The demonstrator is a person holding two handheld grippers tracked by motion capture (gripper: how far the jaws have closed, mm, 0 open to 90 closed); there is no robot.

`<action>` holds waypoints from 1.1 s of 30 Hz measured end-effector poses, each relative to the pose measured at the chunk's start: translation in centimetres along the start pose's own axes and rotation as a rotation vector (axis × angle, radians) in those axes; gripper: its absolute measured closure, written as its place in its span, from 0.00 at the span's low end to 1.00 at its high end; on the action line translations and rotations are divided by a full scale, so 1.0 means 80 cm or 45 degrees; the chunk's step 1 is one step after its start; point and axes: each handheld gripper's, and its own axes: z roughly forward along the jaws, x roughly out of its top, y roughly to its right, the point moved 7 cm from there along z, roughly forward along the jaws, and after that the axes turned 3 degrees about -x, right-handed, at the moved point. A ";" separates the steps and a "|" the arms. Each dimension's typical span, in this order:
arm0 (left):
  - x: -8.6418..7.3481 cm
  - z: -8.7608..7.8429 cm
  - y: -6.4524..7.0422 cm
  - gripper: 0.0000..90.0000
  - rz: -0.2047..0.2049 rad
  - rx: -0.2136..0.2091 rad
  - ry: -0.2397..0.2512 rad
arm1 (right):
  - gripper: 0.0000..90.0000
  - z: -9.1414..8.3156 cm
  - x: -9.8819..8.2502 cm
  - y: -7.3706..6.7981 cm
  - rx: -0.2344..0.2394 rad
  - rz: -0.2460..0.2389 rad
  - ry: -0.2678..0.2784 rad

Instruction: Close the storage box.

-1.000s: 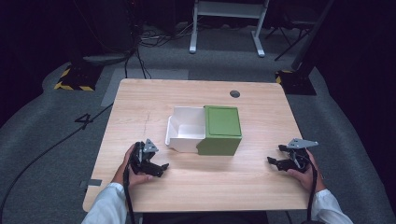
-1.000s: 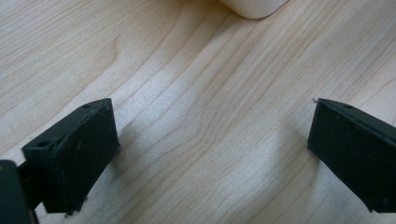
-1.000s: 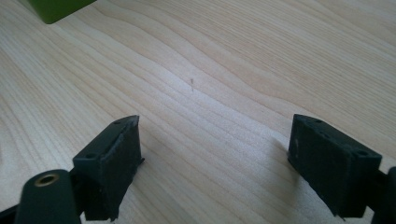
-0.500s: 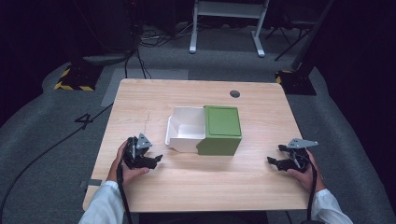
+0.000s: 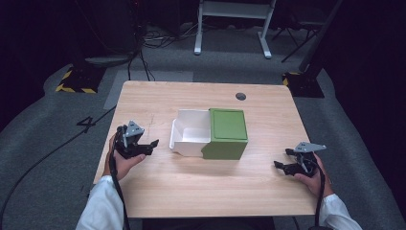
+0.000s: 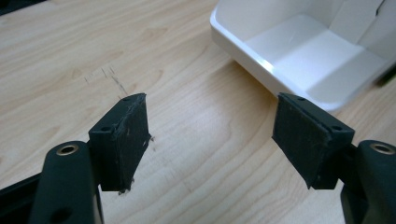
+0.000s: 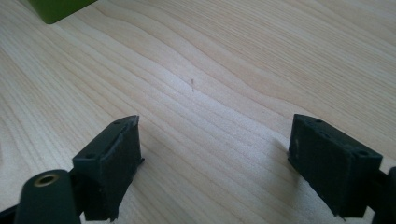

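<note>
White drawer (image 5: 189,136): a shallow tray drawn partway out of the green box, empty inside; it lies just ahead of the left tool and slightly to the side, apart from it. In the left gripper view its near rim (image 6: 261,77) stands beyond the right-hand pad, not between the pads.

Green box (image 5: 226,134): the sleeve that houses the drawer, resting at mid-tabletop; one corner (image 7: 58,8) shows far ahead of the right tool.

Left tool (image 5: 146,147): lifted off the tabletop and aimed toward the drawer's open end; compared with a second ago it sits higher and closer to the drawer. Its jaws have just been closing from their widest stance to a moderate gap, with nothing between them but bare wood.

Right tool (image 5: 282,165): parked low at the near right of the tabletop, well apart from the box, in the same place as a second ago; jaws spread wide and empty.

Tabletop (image 5: 268,108): pale wood with a round cable port (image 5: 241,96) at the far edge.

Reading: the narrowing gap and the approach suggest the left tool is being sized for the drawer's front wall, probably to push it home or draw it further; contact is not yet made.
</note>
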 end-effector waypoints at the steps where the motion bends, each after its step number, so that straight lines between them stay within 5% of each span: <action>1: 0.004 0.000 -0.001 0.30 0.002 0.009 0.014 | 0.19 0.000 0.000 0.000 0.000 0.000 0.000; 19: 0.048 0.062 0.013 0.33 0.008 -0.035 -0.006 | 0.19 0.000 0.000 0.000 0.000 0.000 0.000; 26: 0.049 0.084 0.016 0.38 0.005 -0.035 -0.065 | 0.19 0.000 0.000 0.000 0.000 0.000 0.000; 33: 0.039 0.099 0.013 0.35 -0.056 -0.061 -0.092 | 0.19 0.000 0.000 0.000 0.000 0.000 0.000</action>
